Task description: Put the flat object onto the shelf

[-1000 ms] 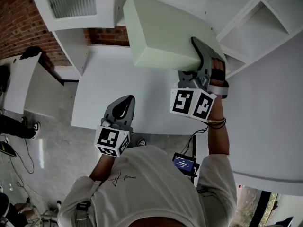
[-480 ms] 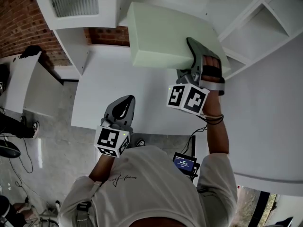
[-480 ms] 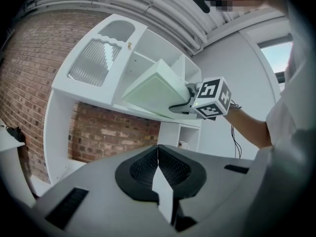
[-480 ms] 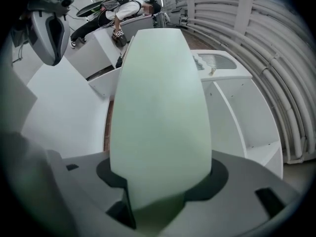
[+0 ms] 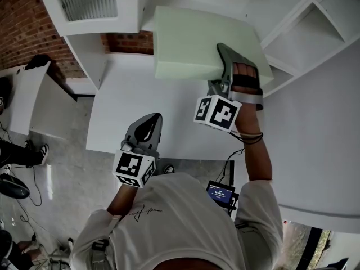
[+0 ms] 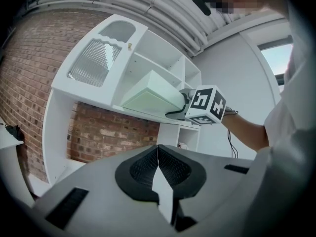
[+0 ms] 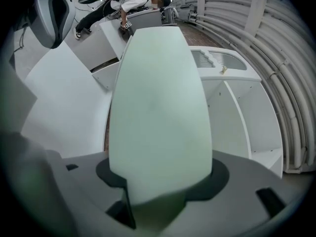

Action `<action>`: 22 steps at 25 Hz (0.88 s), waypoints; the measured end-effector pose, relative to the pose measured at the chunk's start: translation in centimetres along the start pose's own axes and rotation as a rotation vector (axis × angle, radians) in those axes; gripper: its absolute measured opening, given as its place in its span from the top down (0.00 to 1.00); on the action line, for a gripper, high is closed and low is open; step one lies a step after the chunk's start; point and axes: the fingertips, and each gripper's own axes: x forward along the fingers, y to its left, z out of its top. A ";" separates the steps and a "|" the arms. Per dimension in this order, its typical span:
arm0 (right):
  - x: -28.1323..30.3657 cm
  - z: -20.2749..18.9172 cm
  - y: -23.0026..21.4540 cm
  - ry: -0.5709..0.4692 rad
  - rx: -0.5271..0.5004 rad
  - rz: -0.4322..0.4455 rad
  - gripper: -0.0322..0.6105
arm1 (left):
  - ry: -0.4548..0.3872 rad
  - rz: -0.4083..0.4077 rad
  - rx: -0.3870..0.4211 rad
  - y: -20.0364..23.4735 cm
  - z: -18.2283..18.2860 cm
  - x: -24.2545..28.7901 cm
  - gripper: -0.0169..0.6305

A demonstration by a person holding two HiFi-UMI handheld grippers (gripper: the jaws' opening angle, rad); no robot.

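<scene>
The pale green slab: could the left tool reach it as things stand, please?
Probably yes: only open air lies between the shut left tool and the slab, held up at the shelf by the right tool.

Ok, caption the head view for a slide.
Right claw grips a pale green slab at the white shelf; left claw shut, empty.

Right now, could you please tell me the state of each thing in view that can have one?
Green slab: clamped at one edge, raised at the shelf board.
Right tongs: shut on the green slab.
Left tongs: shut, empty, apart from the green slab.
Ribbed-glass door: closed.
</scene>
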 end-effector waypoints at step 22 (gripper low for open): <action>2.2 0.8 1.6 0.008 -0.033 -0.038 0.50 | -0.224 -0.101 0.139 -2.8 10.7 6.5 0.95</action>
